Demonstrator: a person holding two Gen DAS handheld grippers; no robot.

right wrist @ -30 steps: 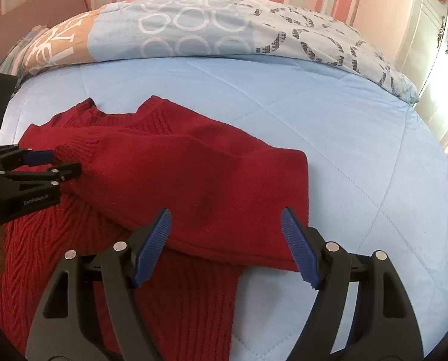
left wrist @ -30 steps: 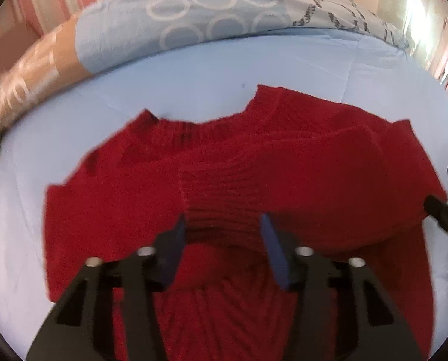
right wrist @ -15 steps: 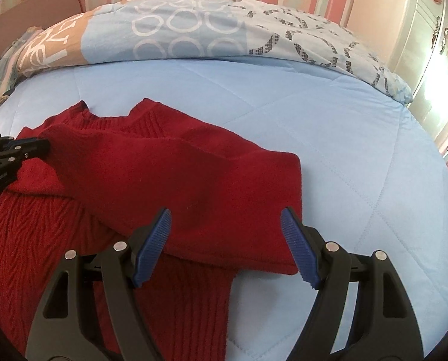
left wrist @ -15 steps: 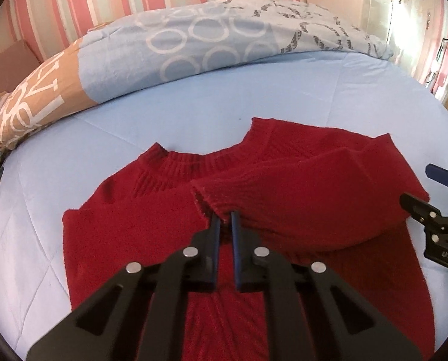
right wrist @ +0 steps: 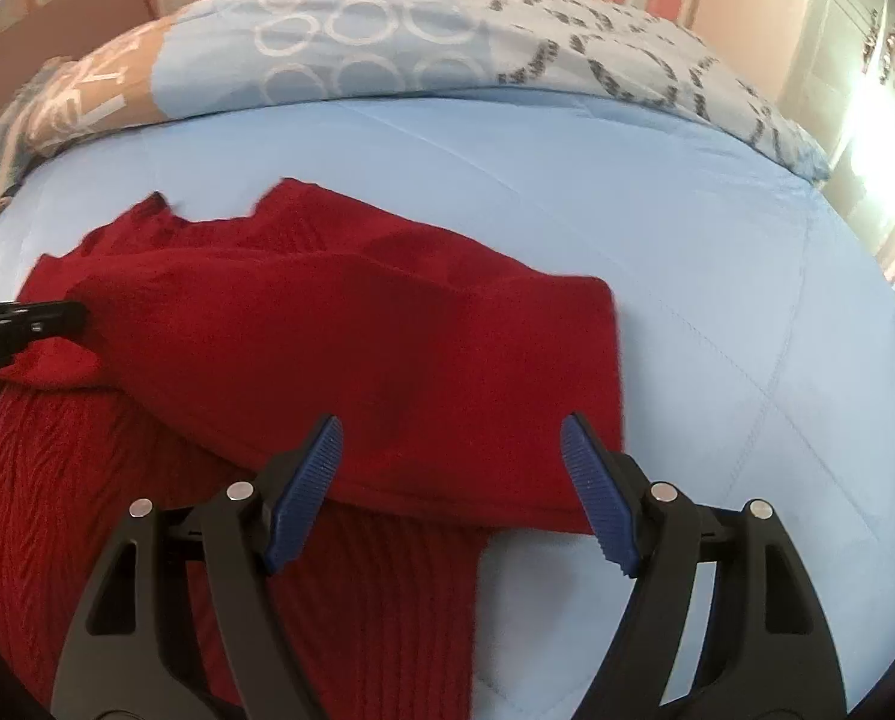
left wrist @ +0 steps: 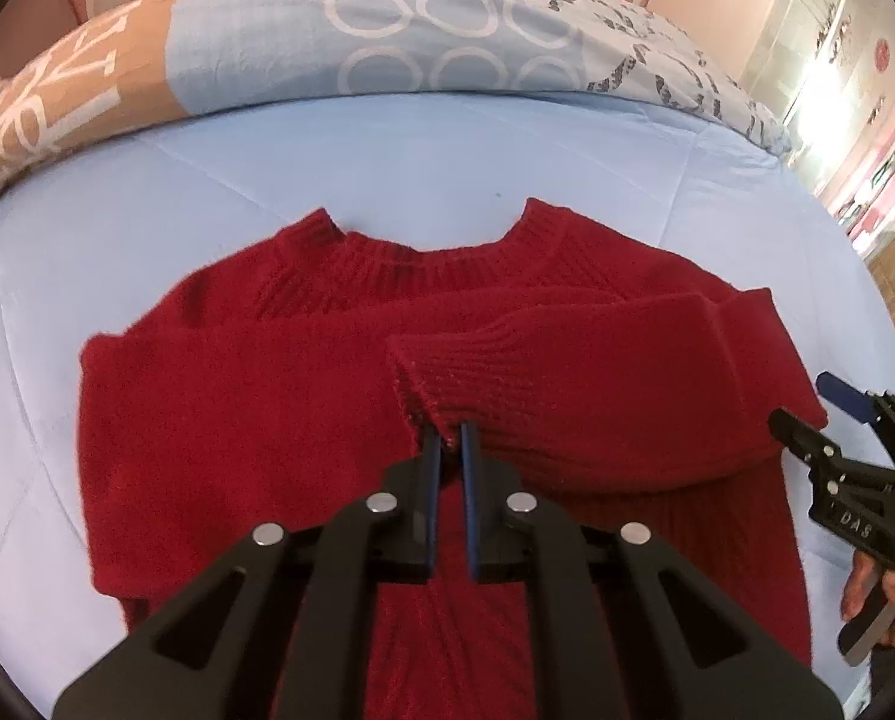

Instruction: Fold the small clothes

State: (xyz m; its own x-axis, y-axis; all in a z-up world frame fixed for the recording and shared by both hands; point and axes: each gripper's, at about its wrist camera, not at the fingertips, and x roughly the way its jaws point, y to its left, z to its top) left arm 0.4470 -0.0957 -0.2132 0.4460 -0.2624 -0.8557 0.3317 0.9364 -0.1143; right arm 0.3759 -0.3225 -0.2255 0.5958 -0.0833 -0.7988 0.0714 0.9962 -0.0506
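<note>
On the blue bed (left wrist: 507,150): left tongs (left wrist: 450,441) pinched on the sweater (left wrist: 237,420) cuff (left wrist: 447,372), sleeve across chest. Right view only: right tongs (right wrist: 450,462) gaping, holding nothing, above the folded sleeve. Left view only: collar (left wrist: 423,264); patterned quilt (left wrist: 417,42) beyond.

Left gripper (left wrist: 449,441): jaws wide open 1.0 s ago, now clamped on the ribbed sleeve cuff (left wrist: 447,384) of the red sweater (left wrist: 237,420). Cuff is now lifted off the sweater body, edge curled up at the pads. Left view has pulled back and steadied; full neckline (left wrist: 429,252) now visible at 12 o'clock. Right view now motion-blurred.
</note>
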